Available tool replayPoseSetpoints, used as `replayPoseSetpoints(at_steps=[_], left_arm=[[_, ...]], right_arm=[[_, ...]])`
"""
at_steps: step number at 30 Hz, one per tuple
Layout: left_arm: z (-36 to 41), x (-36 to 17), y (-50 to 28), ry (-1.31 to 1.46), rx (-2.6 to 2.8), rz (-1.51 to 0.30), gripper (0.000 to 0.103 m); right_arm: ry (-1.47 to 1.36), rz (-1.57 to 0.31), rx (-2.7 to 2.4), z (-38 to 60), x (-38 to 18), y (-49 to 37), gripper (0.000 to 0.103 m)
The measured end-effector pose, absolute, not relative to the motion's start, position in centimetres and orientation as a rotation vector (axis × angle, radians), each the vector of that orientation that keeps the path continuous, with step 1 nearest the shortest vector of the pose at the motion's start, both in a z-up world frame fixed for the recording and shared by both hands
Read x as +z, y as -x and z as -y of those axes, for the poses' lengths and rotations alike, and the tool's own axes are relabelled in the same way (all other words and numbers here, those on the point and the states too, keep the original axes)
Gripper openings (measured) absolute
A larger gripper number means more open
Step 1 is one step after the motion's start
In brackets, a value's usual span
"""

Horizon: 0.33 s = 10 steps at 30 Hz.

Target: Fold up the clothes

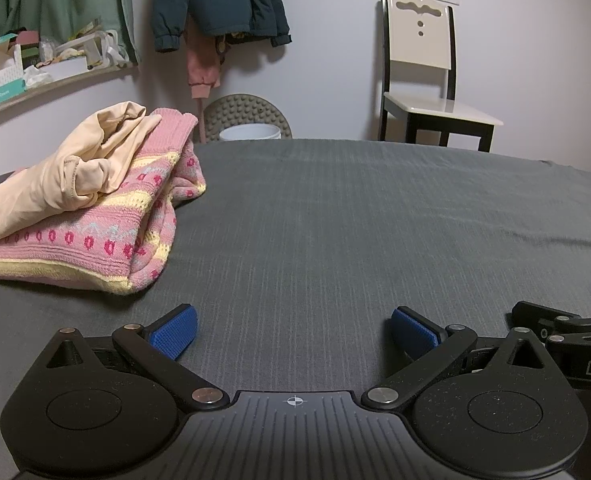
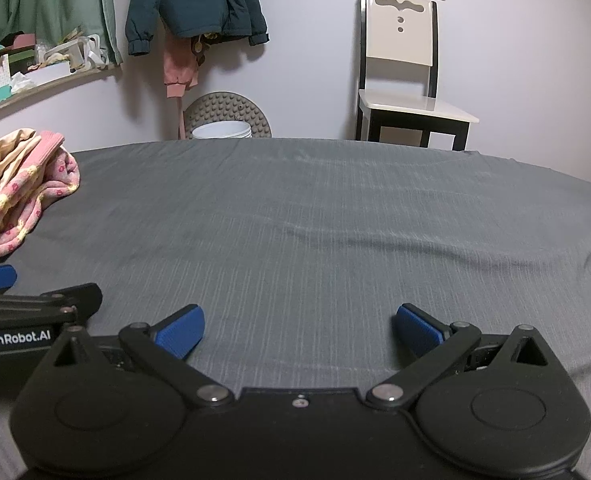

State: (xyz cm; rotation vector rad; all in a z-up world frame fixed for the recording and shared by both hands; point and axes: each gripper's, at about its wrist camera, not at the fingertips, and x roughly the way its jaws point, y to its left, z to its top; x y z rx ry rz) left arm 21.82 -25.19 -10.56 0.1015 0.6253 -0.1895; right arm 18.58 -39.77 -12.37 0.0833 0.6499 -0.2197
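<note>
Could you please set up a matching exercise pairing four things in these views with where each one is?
Things:
1. cream garment
2. pink patterned sweater
3. dark teal jacket
4. cream chair

Places:
A. hanging on the wall
B. standing beyond the grey cloth's far edge
C. directly on the grey cloth
D. on top of the sweater

Pairs: 1-D, 2-C, 3-A, 4-B

ahead and left of the left gripper (image 1: 293, 332) a shirt (image 1: 61, 176) lies on a sweater (image 1: 107, 236) on the table (image 1: 355, 220), the right gripper (image 2: 299, 330) just beside it, a chair (image 1: 423, 76) behind.
</note>
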Motion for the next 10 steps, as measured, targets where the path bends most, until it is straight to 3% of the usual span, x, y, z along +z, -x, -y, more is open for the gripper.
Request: replayPoseSetpoints(at_steps=[10], left_arm=[[25.33, -10.71, -21.8, -0.097, -0.19, -0.624, 0.103]], right_arm=[[-0.081, -0.651, -0.221, 39.77, -12.37, -18.67, 0.103]])
